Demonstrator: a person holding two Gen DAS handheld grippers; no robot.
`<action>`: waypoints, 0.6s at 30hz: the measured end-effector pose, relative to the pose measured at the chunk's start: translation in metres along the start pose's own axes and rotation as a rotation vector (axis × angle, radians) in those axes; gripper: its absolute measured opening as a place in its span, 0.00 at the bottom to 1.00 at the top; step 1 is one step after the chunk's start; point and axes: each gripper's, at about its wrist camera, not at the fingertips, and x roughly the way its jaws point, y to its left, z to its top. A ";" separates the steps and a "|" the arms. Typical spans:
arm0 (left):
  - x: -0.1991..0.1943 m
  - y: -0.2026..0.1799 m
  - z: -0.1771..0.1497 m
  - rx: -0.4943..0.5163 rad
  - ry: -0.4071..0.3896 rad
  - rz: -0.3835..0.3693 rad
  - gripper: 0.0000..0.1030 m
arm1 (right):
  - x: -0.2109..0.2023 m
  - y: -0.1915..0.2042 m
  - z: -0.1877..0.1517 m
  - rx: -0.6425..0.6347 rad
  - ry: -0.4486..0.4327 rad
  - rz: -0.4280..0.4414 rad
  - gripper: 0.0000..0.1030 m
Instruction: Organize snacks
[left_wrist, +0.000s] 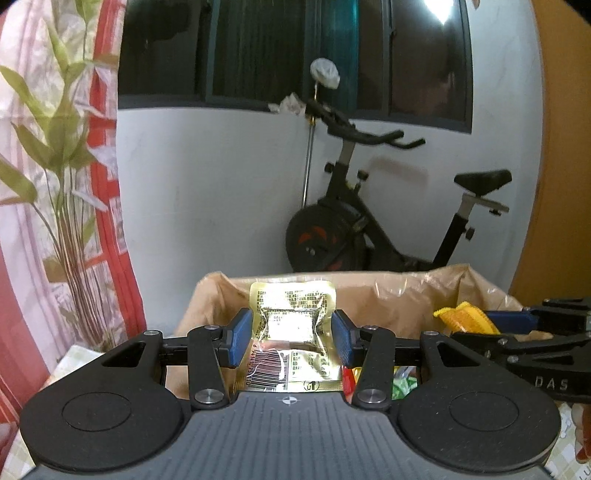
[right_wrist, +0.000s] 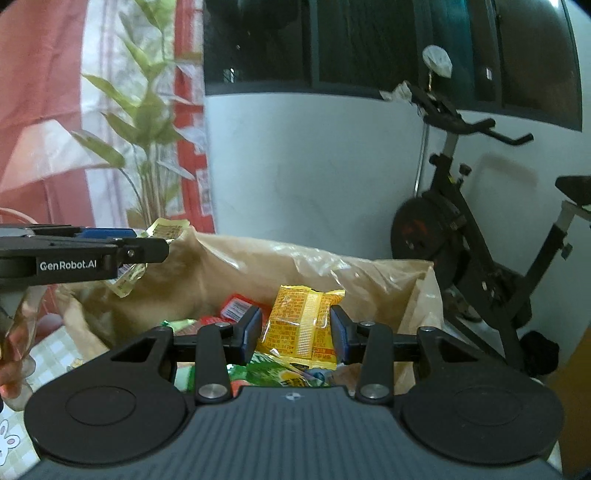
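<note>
My left gripper is shut on a shiny gold snack packet with a barcode, held over the near left rim of a box lined with a brown plastic bag. My right gripper is shut on a yellow-orange snack packet, held above the same brown bag. Several red and green snack packs lie inside it. In the right wrist view the left gripper shows at the far left with its gold packet. The right gripper and its yellow packet appear at the right of the left wrist view.
A black exercise bike stands behind the box against a white wall. A red and pink curtain and a leafy plant are at the left. A checked tablecloth lies under the box. A hand shows at the left edge.
</note>
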 end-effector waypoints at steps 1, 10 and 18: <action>0.003 0.001 0.000 0.000 0.004 0.002 0.48 | 0.003 -0.001 0.000 0.006 0.011 -0.008 0.41; 0.010 0.000 -0.005 0.024 0.054 -0.019 0.55 | 0.013 -0.004 -0.001 0.028 0.081 -0.051 0.42; -0.004 -0.001 -0.002 0.058 0.044 -0.020 0.81 | 0.007 -0.006 0.003 0.081 0.107 -0.073 0.56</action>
